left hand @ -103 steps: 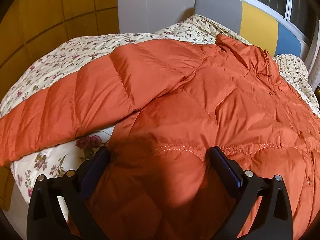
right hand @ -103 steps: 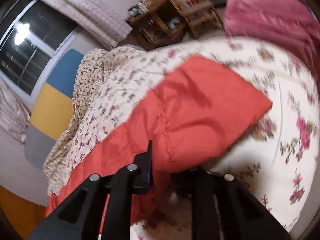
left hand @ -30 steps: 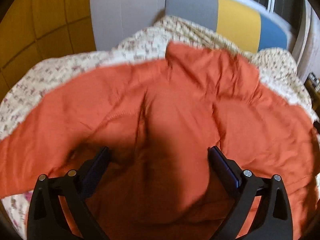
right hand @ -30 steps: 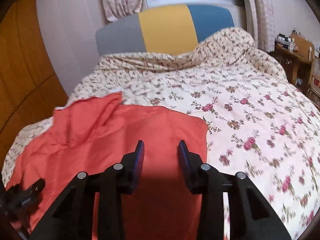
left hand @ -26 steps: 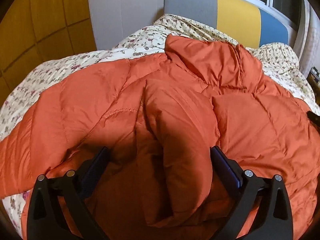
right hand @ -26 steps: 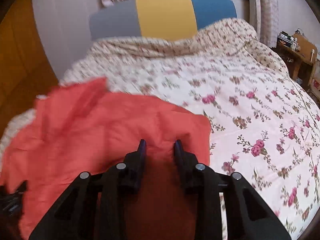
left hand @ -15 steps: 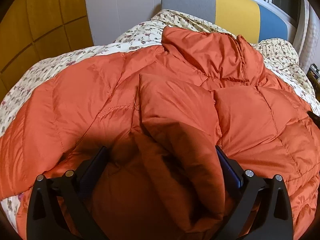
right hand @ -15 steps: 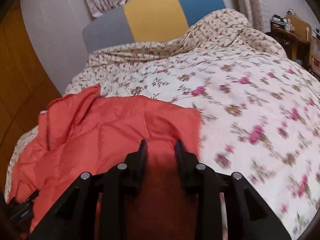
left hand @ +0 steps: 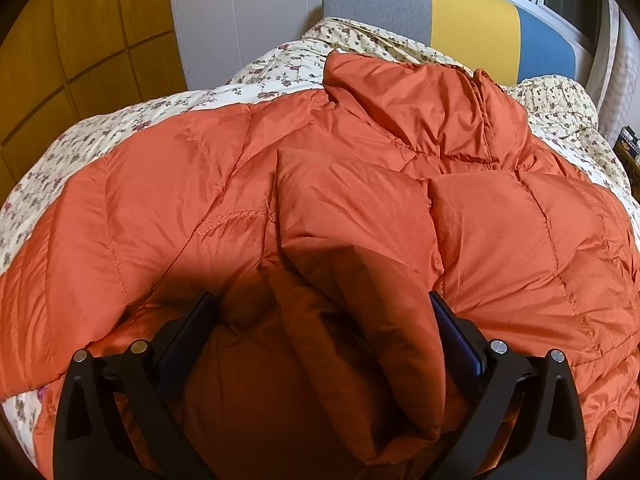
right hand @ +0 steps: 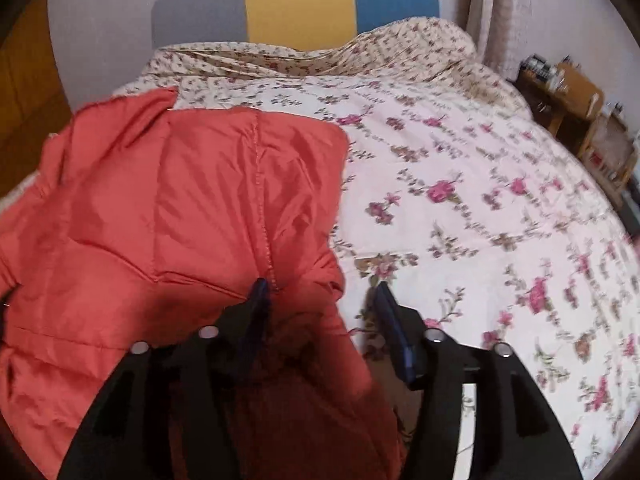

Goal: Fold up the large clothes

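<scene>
An orange quilted down jacket [left hand: 208, 208] lies spread on the bed with its collar [left hand: 416, 100] toward the headboard. One sleeve [left hand: 352, 240] is folded over the body and runs down between my left gripper's [left hand: 320, 320] wide-open fingers. In the right wrist view the jacket's right edge [right hand: 224, 200] lies folded on the quilt. My right gripper [right hand: 320, 300] is open over that edge, its left finger [right hand: 256, 312] on the fabric and its right finger [right hand: 392, 328] over the quilt.
A floral quilt [right hand: 460, 184] covers the bed. A grey, yellow and blue headboard [right hand: 296, 0] stands behind it. A yellow wooden wardrobe [left hand: 80, 40] is at the left. A wooden bedside shelf [right hand: 580, 96] stands at the right.
My right gripper has opened and let go of the jacket's edge. The sleeve between my left fingers has come a little closer. The left gripper stays open.
</scene>
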